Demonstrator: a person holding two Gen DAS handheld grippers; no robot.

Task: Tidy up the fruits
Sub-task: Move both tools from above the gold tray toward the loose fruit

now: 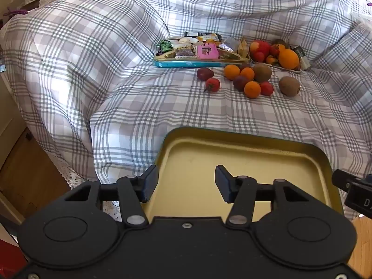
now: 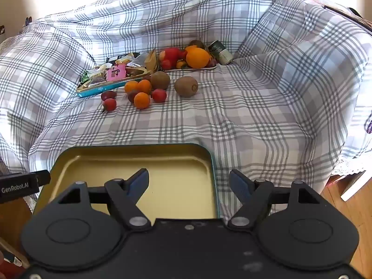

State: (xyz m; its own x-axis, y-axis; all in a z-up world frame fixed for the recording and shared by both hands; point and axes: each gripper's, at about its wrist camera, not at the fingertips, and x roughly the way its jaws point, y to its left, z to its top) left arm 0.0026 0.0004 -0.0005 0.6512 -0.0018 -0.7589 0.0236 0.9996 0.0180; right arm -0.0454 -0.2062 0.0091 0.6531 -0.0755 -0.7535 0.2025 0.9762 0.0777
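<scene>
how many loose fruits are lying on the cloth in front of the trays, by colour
orange: 3, e.g. the nearest orange fruit
brown kiwis: 2, e.g. the lone kiwi
bright red: 2, e.g. the stemmed red fruit
dark red or purple: 2 in clear view, e.g. the dark fruit
total: 9; a further dark one may hide behind the cluster

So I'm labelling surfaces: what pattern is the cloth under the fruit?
Grey and white plaid on the cloth, clearest in the right wrist view.

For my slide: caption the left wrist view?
Open left gripper over empty tin tray; loose fruit beyond.
</scene>
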